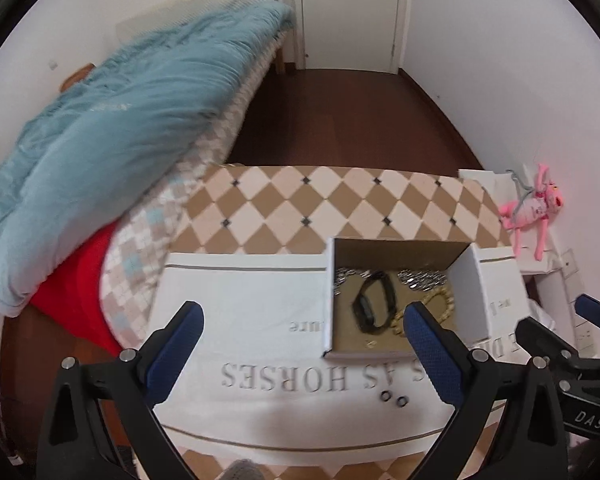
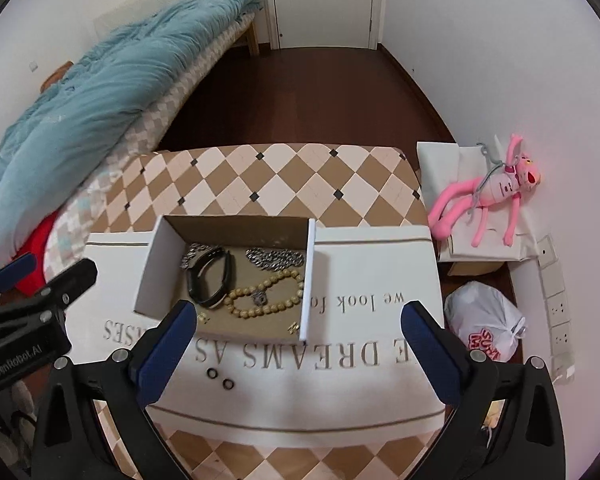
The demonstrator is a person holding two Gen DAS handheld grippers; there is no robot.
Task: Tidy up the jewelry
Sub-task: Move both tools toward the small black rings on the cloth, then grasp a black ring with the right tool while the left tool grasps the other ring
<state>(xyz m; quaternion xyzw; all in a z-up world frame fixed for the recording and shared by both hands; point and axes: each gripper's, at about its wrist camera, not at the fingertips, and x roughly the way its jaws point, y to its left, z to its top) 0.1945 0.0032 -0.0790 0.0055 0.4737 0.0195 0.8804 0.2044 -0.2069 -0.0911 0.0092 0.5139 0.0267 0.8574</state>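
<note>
Checkered tabletop (image 2: 284, 184), both hand-held grippers — left (image 1: 300, 354), right (image 2: 296, 350) — spread wide and empty, while two tiny, slippery, hard black rings (image 2: 220, 378) sit on the white cloth (image 2: 360, 392) before the cardboard box (image 2: 156, 264), best pinched across their rims.

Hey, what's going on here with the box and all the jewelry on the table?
A person holding two handheld grippers is sorting jewelry into a cardboard box on a white printed cloth. The box already holds a black band, silver chains and a beaded bracelet. Two small dark rings lie on the cloth in front of the box. The left gripper and right gripper are both open and hold nothing.
</note>
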